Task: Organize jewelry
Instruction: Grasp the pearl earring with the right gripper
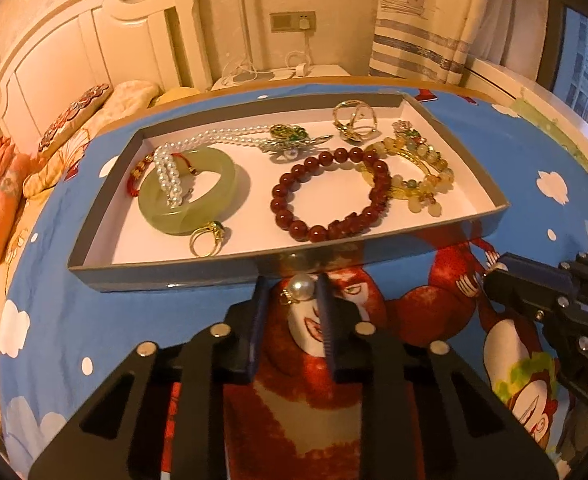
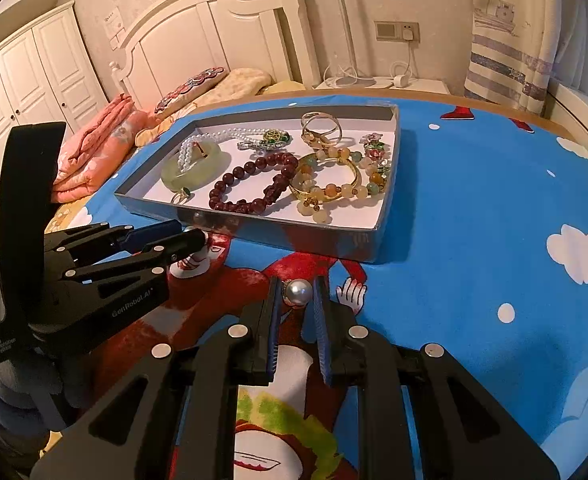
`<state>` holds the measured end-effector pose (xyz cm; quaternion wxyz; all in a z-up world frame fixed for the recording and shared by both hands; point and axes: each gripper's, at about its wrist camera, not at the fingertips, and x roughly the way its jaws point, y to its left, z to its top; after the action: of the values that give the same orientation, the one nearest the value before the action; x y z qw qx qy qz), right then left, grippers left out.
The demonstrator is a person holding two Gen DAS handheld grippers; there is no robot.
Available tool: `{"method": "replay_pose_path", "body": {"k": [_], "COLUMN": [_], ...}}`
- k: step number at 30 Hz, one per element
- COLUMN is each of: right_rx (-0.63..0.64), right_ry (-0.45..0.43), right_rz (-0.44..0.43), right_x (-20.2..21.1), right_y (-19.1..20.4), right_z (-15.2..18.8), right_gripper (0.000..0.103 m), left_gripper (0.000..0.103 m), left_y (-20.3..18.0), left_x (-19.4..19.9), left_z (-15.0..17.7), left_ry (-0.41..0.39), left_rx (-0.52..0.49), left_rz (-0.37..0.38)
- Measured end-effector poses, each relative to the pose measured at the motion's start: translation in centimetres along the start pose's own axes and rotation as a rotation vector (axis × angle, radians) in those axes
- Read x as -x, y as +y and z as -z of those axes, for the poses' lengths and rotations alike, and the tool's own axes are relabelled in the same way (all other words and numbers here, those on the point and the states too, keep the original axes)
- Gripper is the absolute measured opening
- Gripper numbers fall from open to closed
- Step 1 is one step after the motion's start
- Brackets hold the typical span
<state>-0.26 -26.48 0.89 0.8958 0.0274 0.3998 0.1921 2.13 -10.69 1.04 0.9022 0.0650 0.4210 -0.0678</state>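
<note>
Pearl earring [image 1: 301, 287] between left gripper [image 1: 291, 292] fingers, beside tray [image 1: 165, 276]

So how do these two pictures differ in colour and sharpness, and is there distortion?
Left wrist view: strong orange cast, the tray rim bowed by the fisheye, the left gripper slightly soft. Right wrist view: more neutral, the cloth vivid blue, a glint on the pearl, dark vignette at the corners.
</note>
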Motion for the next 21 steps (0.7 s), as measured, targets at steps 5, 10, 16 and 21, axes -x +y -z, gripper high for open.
{"method": "replay_pose_path", "body": {"k": [5,10,16,21], "right_rx": [0.003,0.003,0.008,0.005], "right_ry": [0.002,0.001,-0.020,-0.028], "right_rz": [0.010,0.020,0.027,0.037], "right_x": [0.0,0.0,0.3,0.5], "right_y": [-0.1,0.1,0.3,0.3], "right_z": [0.0,0.0,0.1,0.1], "right_gripper": [0.017,0.017,0.017,0.017], "left_gripper": [0.018,0.018,0.018,0.017], "left_y": [0.1,0.6,1.1,1.6], "left_x": [0.0,0.2,0.8,1.5], "left_z": [0.1,0.3,0.8,1.4], "left_ry": [-0.002,-0.004,-0.004,-0.010], "left_rx": [0.006,0.021,0.042,0.055], "left_rz": [0.014,0.030,0.054,0.069]}}
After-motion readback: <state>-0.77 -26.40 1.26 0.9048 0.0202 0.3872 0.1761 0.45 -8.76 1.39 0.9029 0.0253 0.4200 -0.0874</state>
